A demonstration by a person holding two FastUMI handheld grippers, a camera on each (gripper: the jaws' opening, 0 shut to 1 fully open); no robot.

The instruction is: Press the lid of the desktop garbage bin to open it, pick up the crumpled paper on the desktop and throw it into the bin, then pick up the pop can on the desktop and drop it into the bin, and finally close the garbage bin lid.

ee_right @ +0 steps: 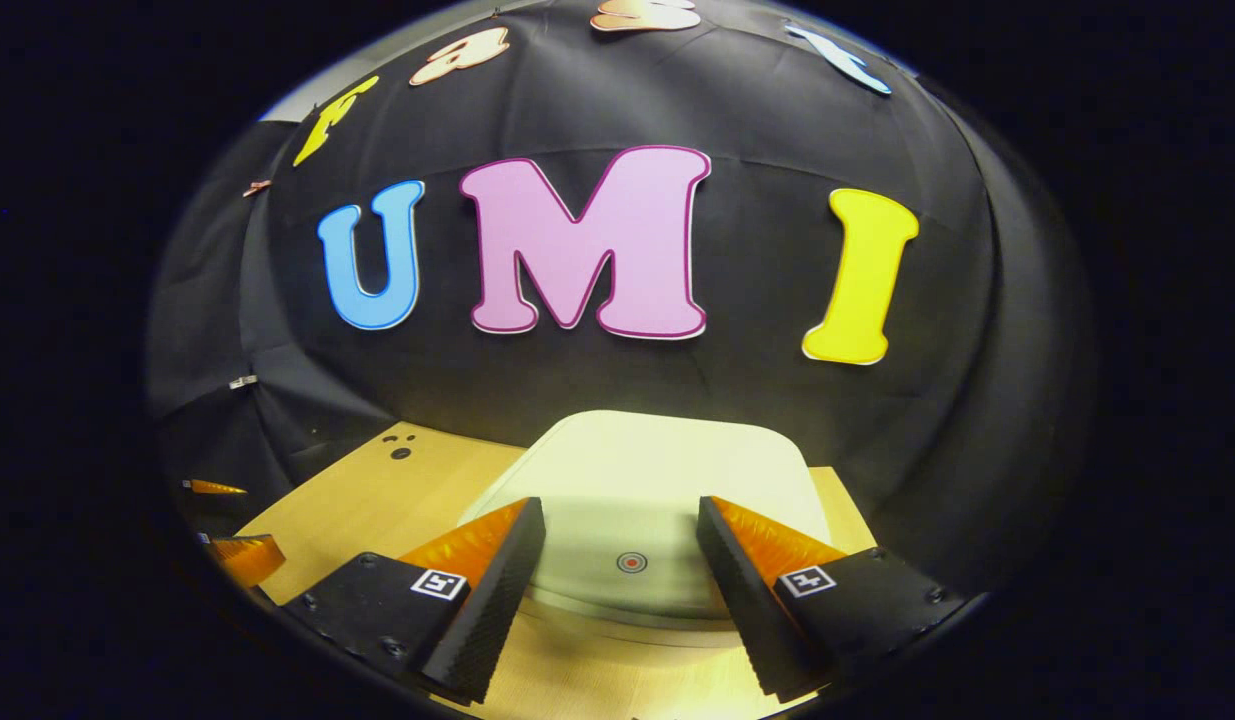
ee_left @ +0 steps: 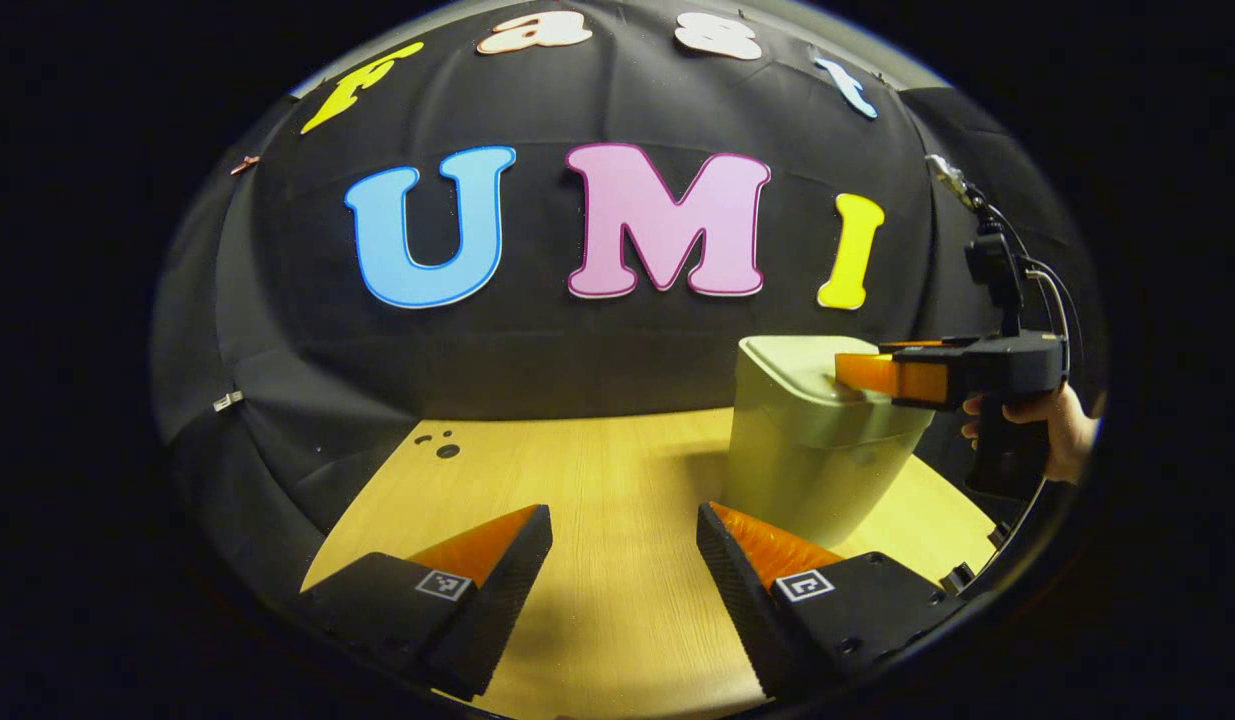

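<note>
I have the wooden desktop (ee_left: 597, 480) running away from me to the black cloth wall, and the pale green garbage bin (ee_left: 812, 450) stands on its right half, toward the far side, upright with its lid (ee_right: 647, 470) down and flat. From the left gripper view the bin lies ahead and to the right of my left gripper (ee_left: 625, 560), well apart from it. That gripper hangs low over bare wood with its fingers spread wide and nothing between them.

My right gripper (ee_right: 622, 560) is the one that matters. In the left gripper view I see it reaching in from the right, held by a hand (ee_left: 1052, 425), with its fingertips right at the top edge of the bin. In the right gripper view its fingers are released, parted wide, and they straddle the near part of the lid from above; I cannot tell whether they touch the plastic.

Between them, on the lid's near edge, sits a small red round mark (ee_right: 631, 562), which I judge to be the press point. It lies directly ahead and just below, so the coming move looks like a short push downward there.

I can make out neither the crumpled paper nor the pop can from here.
</note>
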